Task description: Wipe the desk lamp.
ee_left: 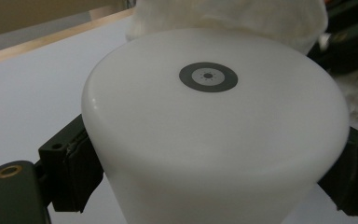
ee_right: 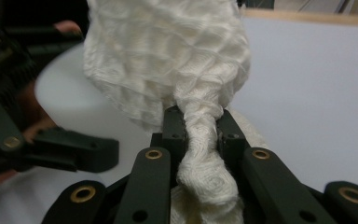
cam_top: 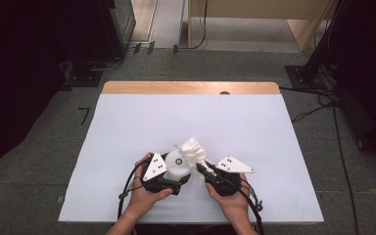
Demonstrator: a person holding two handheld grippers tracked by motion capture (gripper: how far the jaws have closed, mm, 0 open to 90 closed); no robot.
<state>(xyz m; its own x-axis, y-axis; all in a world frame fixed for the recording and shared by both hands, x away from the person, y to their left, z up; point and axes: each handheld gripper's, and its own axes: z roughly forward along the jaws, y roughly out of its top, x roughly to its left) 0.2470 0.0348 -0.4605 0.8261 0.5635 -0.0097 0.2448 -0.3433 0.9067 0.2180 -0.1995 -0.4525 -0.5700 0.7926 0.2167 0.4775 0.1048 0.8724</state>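
Desk (cam_top: 127, 127): white top, bare apart from the work at its near edge, around 6 o'clock from the centre.

Pot (cam_top: 177, 163): a white, round, upturned vessel with a grey ringed mark on its flat base, standing at that near edge. In the left gripper view the two black jaws press on opposite sides of its wall (ee_left: 214, 140), so the left hand-held gripper (cam_top: 176, 182) is clamped on the pot and steadies it from the 7 o'clock side.

Cloth (cam_top: 192, 149): a white waffle-weave rag, bunched and raised, lying from about 2 o'clock of the pot's base down towards 4 o'clock. Its long axis runs from the loose, wide end above the pot down to a twisted neck. In the right gripper view that neck (ee_right: 200, 140) sits pinched between the jaws; the right hand-held gripper (cam_top: 204, 172) is closed narrow on the cloth.

Relation that governs the next move: the pot lies at 9 to 10 o'clock from the right hand-held gripper, just beside it, with the cloth's free end overhanging the pot's far rim. Whether cloth touches pot cannot be told. In my judgement the right hand does any wiping; the left need only hold firm.
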